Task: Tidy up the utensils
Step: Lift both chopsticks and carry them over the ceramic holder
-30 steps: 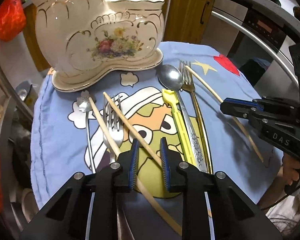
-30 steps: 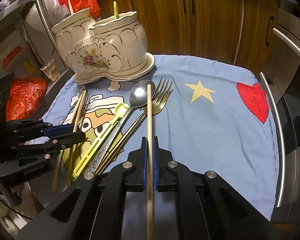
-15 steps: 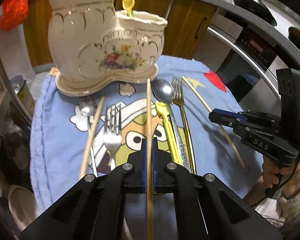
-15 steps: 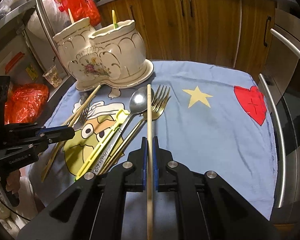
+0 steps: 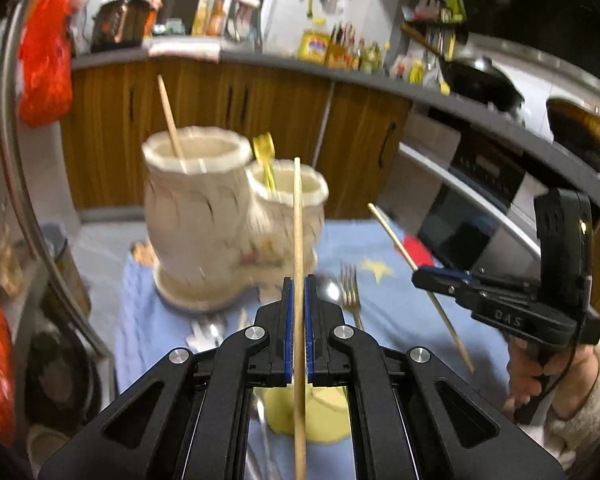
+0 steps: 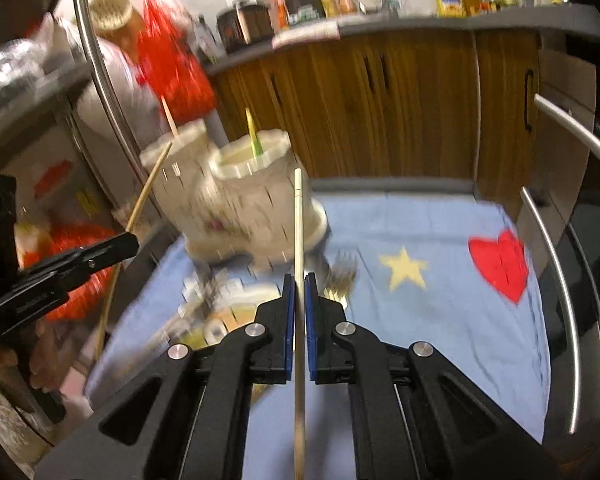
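Seemingly feather-light and stiff, one wooden chopstick (image 5: 297,240) sits clamped between the pads of the left gripper (image 5: 296,320), its tip lifted in front of the ceramic holder (image 5: 204,220); gripped partway along, it should pivot easily if knocked. To the right of the holder in this view, the right gripper (image 5: 422,278) pinches a second chopstick (image 5: 396,242). From the right wrist, that stick (image 6: 298,232) stands pinched just before the holder (image 6: 240,200), smooth and slim, likely to slip unless squeezed squarely.
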